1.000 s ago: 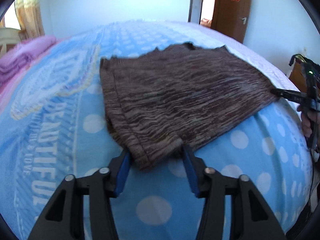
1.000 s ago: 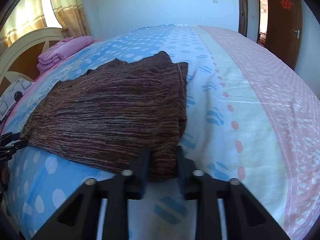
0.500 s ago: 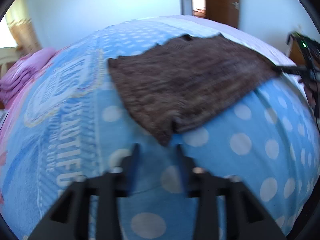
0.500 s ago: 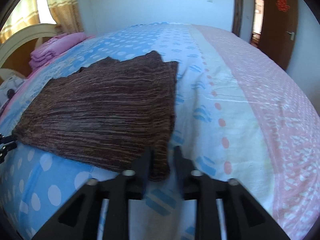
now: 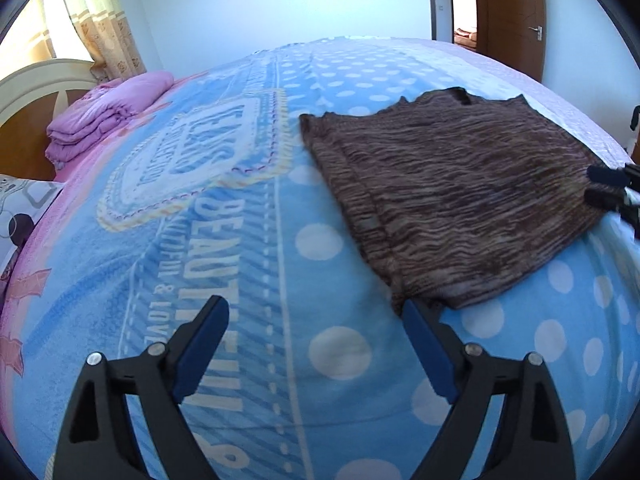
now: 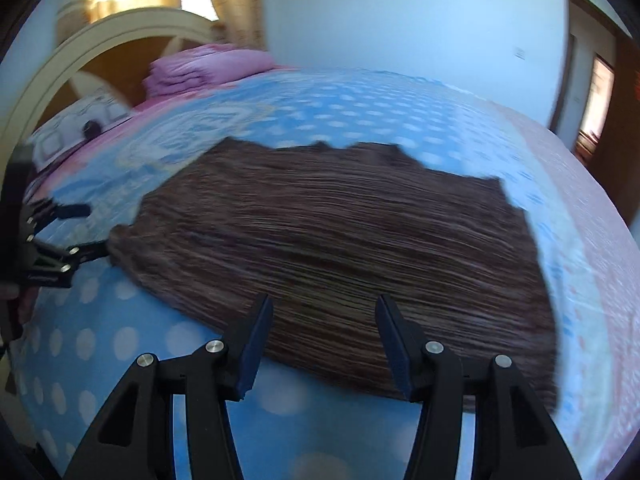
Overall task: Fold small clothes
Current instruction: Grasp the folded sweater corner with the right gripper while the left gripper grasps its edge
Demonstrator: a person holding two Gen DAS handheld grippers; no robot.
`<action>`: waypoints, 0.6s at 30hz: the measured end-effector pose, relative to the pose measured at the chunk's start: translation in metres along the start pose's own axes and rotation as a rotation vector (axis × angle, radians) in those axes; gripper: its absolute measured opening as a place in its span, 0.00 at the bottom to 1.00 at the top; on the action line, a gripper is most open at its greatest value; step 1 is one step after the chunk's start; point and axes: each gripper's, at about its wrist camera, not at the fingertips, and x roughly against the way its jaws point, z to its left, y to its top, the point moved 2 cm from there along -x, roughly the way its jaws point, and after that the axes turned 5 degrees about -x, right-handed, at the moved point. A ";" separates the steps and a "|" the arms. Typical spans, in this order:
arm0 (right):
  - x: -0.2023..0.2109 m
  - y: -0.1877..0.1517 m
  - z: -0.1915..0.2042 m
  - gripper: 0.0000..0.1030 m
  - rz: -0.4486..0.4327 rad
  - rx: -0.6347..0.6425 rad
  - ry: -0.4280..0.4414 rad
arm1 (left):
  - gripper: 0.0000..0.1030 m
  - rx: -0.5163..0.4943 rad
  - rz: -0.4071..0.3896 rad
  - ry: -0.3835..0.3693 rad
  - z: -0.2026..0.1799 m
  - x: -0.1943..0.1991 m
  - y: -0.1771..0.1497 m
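Observation:
A brown striped knit garment [image 5: 448, 200] lies flat on the blue dotted bedspread [image 5: 240, 280]. My left gripper [image 5: 312, 312] is wide and still opening, with only bedspread between its fingers; the garment's near corner lies just beyond its right fingertip [image 5: 412, 312]. In the blurred right wrist view the garment [image 6: 340, 232] fills the middle. My right gripper [image 6: 324, 312] is opening over the garment's near hem, which shows between its pads without being pinched. Each gripper shows in the other's view: the right gripper [image 5: 600, 186] at the garment's right corner, the left gripper [image 6: 86, 230] at its left corner.
A folded pink blanket [image 5: 108, 116] lies at the bed's far left by a cream and wood headboard [image 5: 24, 92], with a patterned pillow [image 5: 24, 200] below it. A brown door [image 5: 516, 20] stands open at the far right. The bedspread's pink side [image 6: 592, 240] runs right of the garment.
Both grippers let go of the garment's near corners and opened. The left one drew back and swung left. The right one slid left along the near hem and rolled.

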 end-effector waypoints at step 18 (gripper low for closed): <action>-0.053 0.005 0.119 0.53 0.038 0.216 0.071 | 0.92 0.137 0.008 0.026 0.051 -0.015 0.012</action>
